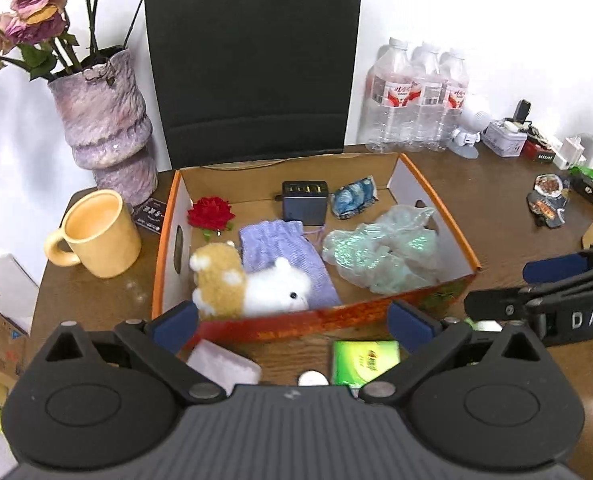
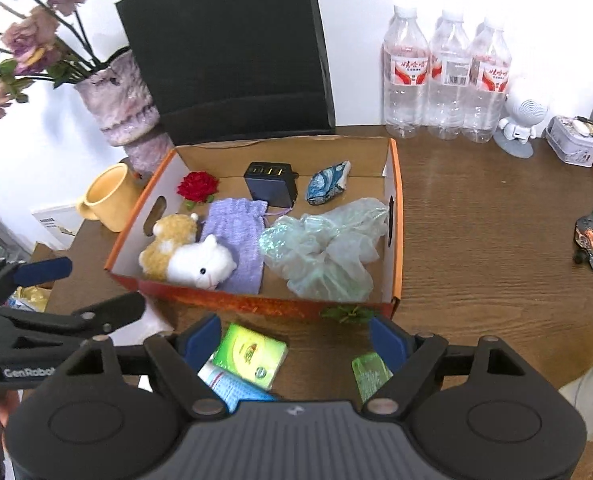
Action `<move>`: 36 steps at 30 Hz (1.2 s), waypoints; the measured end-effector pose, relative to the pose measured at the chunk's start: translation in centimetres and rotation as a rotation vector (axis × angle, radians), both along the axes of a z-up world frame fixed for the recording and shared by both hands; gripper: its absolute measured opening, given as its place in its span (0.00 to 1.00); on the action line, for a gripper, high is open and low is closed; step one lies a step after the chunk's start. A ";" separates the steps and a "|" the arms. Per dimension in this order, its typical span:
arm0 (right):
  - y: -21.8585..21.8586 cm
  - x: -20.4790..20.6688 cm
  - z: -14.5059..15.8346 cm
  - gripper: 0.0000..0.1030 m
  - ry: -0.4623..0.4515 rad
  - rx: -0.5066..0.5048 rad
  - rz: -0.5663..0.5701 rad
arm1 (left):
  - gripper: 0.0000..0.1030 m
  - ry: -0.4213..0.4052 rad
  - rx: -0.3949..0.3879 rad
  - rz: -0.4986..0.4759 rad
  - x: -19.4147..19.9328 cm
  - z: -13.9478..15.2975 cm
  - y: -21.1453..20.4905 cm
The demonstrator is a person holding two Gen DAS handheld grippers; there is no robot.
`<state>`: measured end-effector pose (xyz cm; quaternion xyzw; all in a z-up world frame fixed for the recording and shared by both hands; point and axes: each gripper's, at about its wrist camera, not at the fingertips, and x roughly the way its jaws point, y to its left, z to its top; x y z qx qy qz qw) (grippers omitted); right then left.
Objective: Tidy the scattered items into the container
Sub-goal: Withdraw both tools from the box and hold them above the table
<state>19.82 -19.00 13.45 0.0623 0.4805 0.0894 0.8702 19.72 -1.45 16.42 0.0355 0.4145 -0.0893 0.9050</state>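
Hovering over near edge of desk [image 2: 476, 220], both grippers empty, jaws spread wide. Left gripper [image 1: 294, 326] just before cardboard box [image 1: 436, 204]; right gripper [image 2: 296, 338] beside it, to right. Inside box: plush toy [image 2: 188, 254], purple pouch [image 2: 234, 236], red flower [image 2: 196, 186], dark charger [image 2: 270, 184], blue packet [image 2: 328, 182], crumpled plastic bag [image 2: 328, 248]. On desk in front of box, outside it: green packet [image 2: 250, 354], tube [image 2: 232, 386], small green card [image 2: 370, 374], pale pad [image 1: 222, 364]. Yellow mug [image 1: 96, 236] left of box.

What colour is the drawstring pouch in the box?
Pale purple pouch, clearest in the right wrist view.
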 end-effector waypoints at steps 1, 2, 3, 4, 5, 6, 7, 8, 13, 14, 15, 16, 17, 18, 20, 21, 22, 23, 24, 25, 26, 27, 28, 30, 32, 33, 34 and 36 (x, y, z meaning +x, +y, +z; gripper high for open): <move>0.0 -0.4 0.1 0.79 -0.001 0.004 -0.001 | 1.00 -0.002 -0.003 0.008 -0.4 0.1 -0.1; -0.1 -0.8 0.2 0.79 -0.003 0.008 -0.001 | 1.00 -0.004 -0.008 0.015 -0.9 0.2 -0.1; -0.1 -1.3 0.4 0.79 -0.007 0.012 0.001 | 1.00 -0.006 -0.015 0.019 -1.3 0.4 -0.1; -0.2 -1.8 0.7 0.79 -0.015 0.016 0.004 | 1.00 -0.009 -0.022 0.024 -1.7 0.5 0.0; -0.2 -2.4 0.8 0.79 -0.026 0.021 0.006 | 1.00 -0.016 -0.033 0.029 -2.3 0.6 0.0; -0.2 -2.9 0.9 0.80 -0.033 0.024 0.010 | 1.00 -0.020 -0.042 0.032 -2.8 0.7 0.1; -0.2 -3.3 0.9 0.80 -0.034 0.024 0.014 | 1.00 -0.018 -0.045 0.031 -3.2 0.6 0.1; -0.2 -3.7 0.9 0.81 -0.034 0.021 0.020 | 1.00 -0.017 -0.047 0.033 -3.6 0.6 0.2; 0.1 -5.4 0.5 0.81 -0.049 0.024 0.028 | 1.00 -0.014 -0.064 0.055 -5.2 0.2 0.6; 0.3 -5.7 0.4 0.82 -0.048 0.032 0.032 | 1.00 -0.012 -0.065 0.057 -5.4 0.1 0.6; 0.4 -6.0 0.3 0.82 -0.046 0.037 0.041 | 1.00 -0.011 -0.065 0.059 -5.6 0.0 0.6; 0.6 -6.3 0.2 0.82 -0.047 0.037 0.047 | 1.00 -0.011 -0.063 0.062 -5.8 -0.1 0.6; 0.7 -6.6 0.2 0.82 -0.051 0.034 0.048 | 1.00 -0.017 -0.059 0.068 -6.3 -0.2 0.6; 0.8 -6.9 0.1 0.82 -0.057 0.031 0.047 | 1.00 -0.023 -0.055 0.074 -6.7 -0.3 0.6; 0.9 -7.6 0.0 0.83 -0.072 0.032 0.044 | 1.00 -0.035 -0.047 0.085 -7.7 -0.4 0.6; 0.9 -8.1 -0.1 0.83 -0.079 0.037 0.043 | 1.00 -0.041 -0.043 0.091 -8.1 -0.4 0.6; 0.9 -8.5 -0.2 0.84 -0.086 0.043 0.040 | 1.00 -0.047 -0.038 0.097 -8.6 -0.5 0.6; 0.9 -9.1 -0.4 0.84 -0.096 0.043 0.043 | 1.00 -0.054 -0.034 0.101 -9.1 -0.6 0.6; 1.0 -9.8 -0.6 0.85 -0.106 0.041 0.046 | 1.00 -0.066 -0.030 0.099 -9.9 -0.8 0.6; 1.1 -10.4 -0.9 0.86 -0.117 0.039 0.050 | 1.00 -0.080 -0.024 0.094 -10.7 -1.1 0.7; 1.2 -11.2 -1.1 0.86 -0.133 0.030 0.057 | 1.00 -0.096 -0.017 0.091 -11.6 -1.4 0.7; 1.3 -12.1 -1.5 0.86 -0.154 0.018 0.065 | 1.00 -0.111 -0.018 0.089 -12.5 -1.8 0.7; 1.4 -13.0 -2.0 0.87 -0.173 0.011 0.067 | 1.00 -0.120 -0.023 0.091 -13.3 -2.3 0.8; 1.7 -15.0 -3.1 0.88 -0.210 0.001 0.069 | 1.00 -0.132 -0.053 0.103 -15.3 -3.9 1.3; 1.9 -17.0 -4.7 0.89 -0.240 -0.008 0.070 | 1.00 -0.122 -0.107 0.122 -17.5 -6.2 2.1; 2.1 -18.1 -5.8 0.89 -0.255 -0.031 0.068 | 1.00 -0.114 -0.129 0.131 -18.5 -7.4 2.5; 2.4 -19.2 -6.7 0.89 -0.273 -0.063 0.062 | 1.00 -0.101 -0.143 0.135 -19.5 -8.7 2.8; 2.9 -20.9 -8.6 0.89 -0.313 -0.119 0.059 | 1.00 -0.089 -0.149 0.148 -21.1 -10.9 3.3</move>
